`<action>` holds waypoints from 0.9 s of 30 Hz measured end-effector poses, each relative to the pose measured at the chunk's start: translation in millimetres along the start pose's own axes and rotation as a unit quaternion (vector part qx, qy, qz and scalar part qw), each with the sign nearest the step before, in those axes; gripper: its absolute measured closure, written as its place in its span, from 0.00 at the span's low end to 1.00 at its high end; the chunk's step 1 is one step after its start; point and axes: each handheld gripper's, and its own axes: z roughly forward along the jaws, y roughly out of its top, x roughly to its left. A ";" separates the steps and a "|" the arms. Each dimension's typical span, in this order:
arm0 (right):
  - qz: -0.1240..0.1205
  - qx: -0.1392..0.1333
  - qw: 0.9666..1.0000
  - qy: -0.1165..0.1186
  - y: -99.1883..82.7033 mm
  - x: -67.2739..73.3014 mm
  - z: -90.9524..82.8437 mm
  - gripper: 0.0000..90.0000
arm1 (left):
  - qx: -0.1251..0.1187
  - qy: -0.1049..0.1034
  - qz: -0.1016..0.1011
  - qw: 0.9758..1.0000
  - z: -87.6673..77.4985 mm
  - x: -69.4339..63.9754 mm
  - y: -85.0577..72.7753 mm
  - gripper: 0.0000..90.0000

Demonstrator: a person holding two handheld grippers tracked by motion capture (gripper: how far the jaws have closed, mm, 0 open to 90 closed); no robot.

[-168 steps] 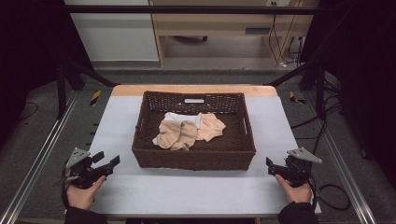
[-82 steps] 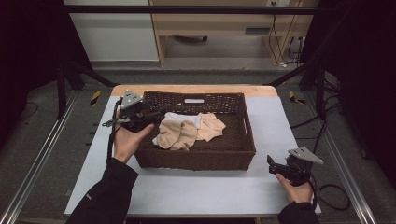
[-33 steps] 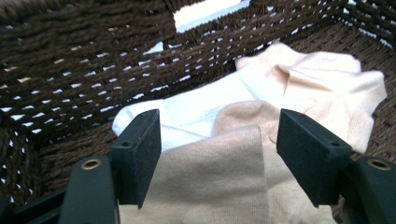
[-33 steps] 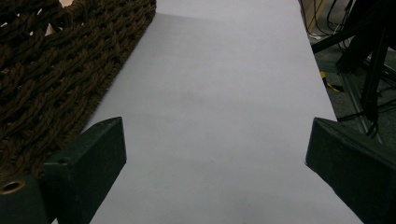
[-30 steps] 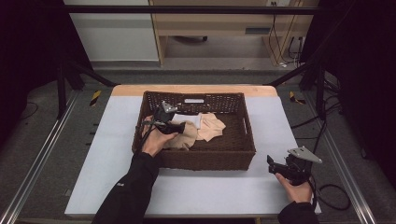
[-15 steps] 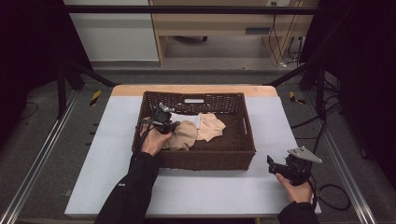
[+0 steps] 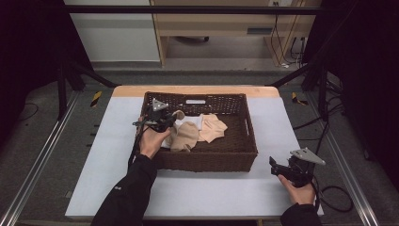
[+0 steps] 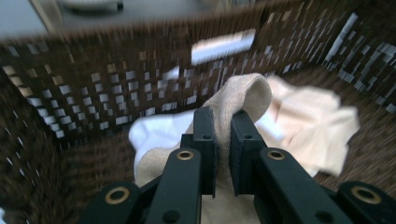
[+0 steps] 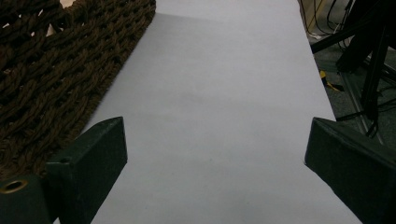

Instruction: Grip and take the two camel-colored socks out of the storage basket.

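Observation:
A brown wicker basket (image 7: 207, 162) stands mid-table and holds a tan sock (image 7: 184, 136), a peach sock (image 7: 212, 128) and a white sock (image 7: 194, 121). My left gripper (image 7: 172, 120) is inside the basket at its left. In the left gripper view its jaws have just been closing, and the left gripper (image 8: 223, 119) is now shut on a raised fold of the tan sock (image 8: 245, 95). The white sock (image 8: 156, 130) lies under that fold. My right gripper (image 7: 274, 164) rests on the table right of the basket, and in its own view the right gripper (image 9: 215, 140) is open with nothing between the fingers.
The basket's woven wall (image 8: 93, 88) rises close behind the socks and carries a white label (image 8: 223, 45). White table surface (image 9: 224, 70) stretches ahead of the right gripper, beside the basket's side (image 9: 56, 60). Metal rails and cables run along the table's right edge (image 7: 339, 188).
The left hand left the table's front left corner and reached into the basket. Its jaws closed on the tan sock and lifted it slightly. The right hand stayed put.

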 end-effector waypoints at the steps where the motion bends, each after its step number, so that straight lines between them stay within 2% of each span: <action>1: 0.000 -0.001 1.000 -0.001 0.0 -0.3 0.0 0.07 | -0.024 -0.001 0.000 1.000 -7.6 -0.8 4.2 0.92; 3: 0.000 -0.001 1.000 0.000 0.0 -0.5 0.0 0.07 | -0.033 -0.002 0.001 0.999 -11.8 -1.1 6.6 0.92; 4: 0.000 0.000 1.000 0.001 0.0 -0.7 0.0 0.07 | -0.056 -0.009 -0.003 0.998 -20.1 -2.6 11.6 0.92; 6: 0.000 0.000 1.000 0.000 0.0 -0.3 -0.2 0.07 | -0.064 -0.012 -0.005 0.998 -23.3 -3.1 13.6 0.92; 8: 0.000 0.001 1.000 0.000 -0.1 -0.5 -0.1 0.07 | -0.093 -0.023 -0.010 0.995 -37.4 -4.4 21.3 0.92; 9: 0.000 0.001 1.000 0.000 -0.1 -0.5 -0.1 0.07 | -0.093 -0.023 -0.010 0.995 -37.4 -4.4 21.3 0.92; 10: 0.000 0.001 1.000 0.000 -0.2 -1.1 -0.1 0.07 | -0.109 -0.029 -0.013 0.994 -46.3 -5.3 25.1 0.92; 11: 0.000 0.001 1.000 0.000 -0.2 -1.1 -0.1 0.07 | -0.109 -0.029 -0.013 0.994 -46.3 -5.3 25.1 0.92; 15: 0.000 0.000 1.000 -0.002 -0.3 -2.3 -0.5 0.07 | -0.135 -0.043 -0.013 0.990 -63.8 -9.2 31.9 0.92; 18: 0.003 0.000 1.000 -0.002 -0.2 -2.6 -1.0 0.07 | -0.153 -0.056 -0.005 0.987 -81.5 -17.4 37.7 0.92; 19: 0.003 0.000 1.000 -0.002 -0.2 -2.6 -1.0 0.07 | -0.153 -0.056 -0.005 0.987 -81.5 -17.4 37.7 0.92; 20: 0.004 -0.001 1.000 -0.003 -0.2 -2.6 -1.2 0.07 | -0.160 -0.063 0.003 0.985 -90.5 -22.5 40.1 0.92; 21: 0.004 -0.001 1.000 -0.003 -0.2 -2.6 -1.2 0.07 | -0.160 -0.063 0.003 0.985 -90.5 -22.5 40.1 0.92; 23: 0.004 0.000 1.000 -0.004 -0.2 -2.7 -1.6 0.07 | -0.170 -0.075 0.012 0.982 -104.4 -30.0 42.8 0.92; 27: 0.000 -0.002 1.000 -0.006 -0.3 -3.1 -1.8 0.07 | -0.178 -0.081 0.024 0.980 -118.6 -35.9 43.7 0.92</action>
